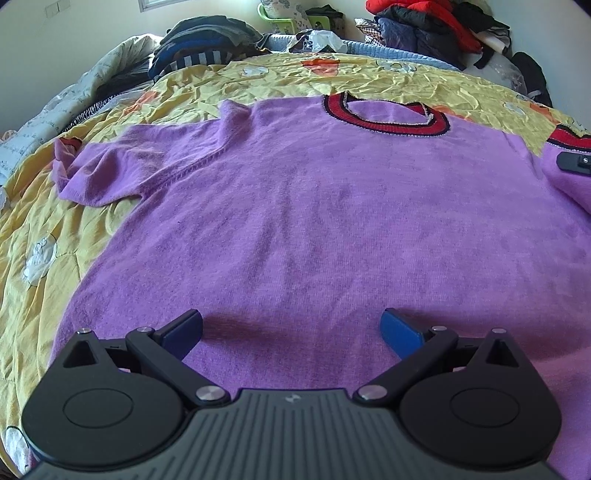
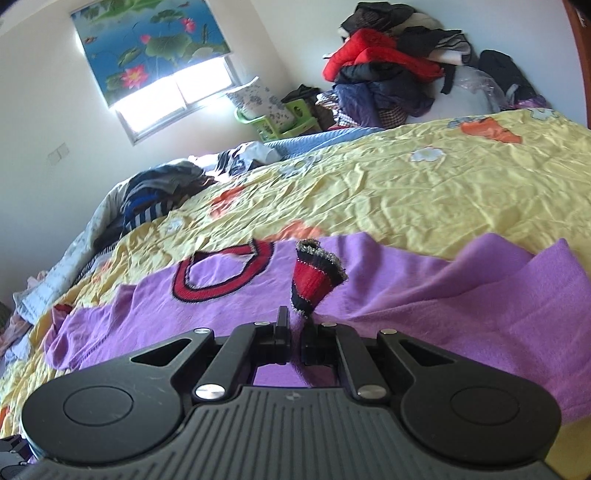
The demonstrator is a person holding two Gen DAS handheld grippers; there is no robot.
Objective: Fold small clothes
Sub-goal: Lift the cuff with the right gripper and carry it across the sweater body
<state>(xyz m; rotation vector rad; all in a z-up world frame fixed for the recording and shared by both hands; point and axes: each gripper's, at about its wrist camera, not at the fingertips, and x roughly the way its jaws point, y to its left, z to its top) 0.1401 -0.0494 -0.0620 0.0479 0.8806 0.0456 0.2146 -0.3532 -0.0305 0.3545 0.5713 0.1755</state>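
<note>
A purple knit sweater (image 1: 314,221) with a red and black collar (image 1: 384,114) lies flat on the yellow bedspread (image 1: 258,81). My left gripper (image 1: 291,328) is open and empty, low over the sweater's lower body. Its left sleeve (image 1: 99,173) lies spread out to the side. My right gripper (image 2: 297,325) is shut on the right sleeve at its red and black cuff (image 2: 314,280), which stands up between the fingers. The sweater (image 2: 461,302) and collar (image 2: 225,277) also show in the right wrist view. The right gripper's tip shows at the left wrist view's right edge (image 1: 576,162).
Piles of clothes sit at the back left (image 1: 207,40) and back right (image 1: 436,29) of the bed. A grey quilt (image 1: 44,122) lies along the left edge. A green plastic stool (image 2: 280,118) stands below the window (image 2: 177,96).
</note>
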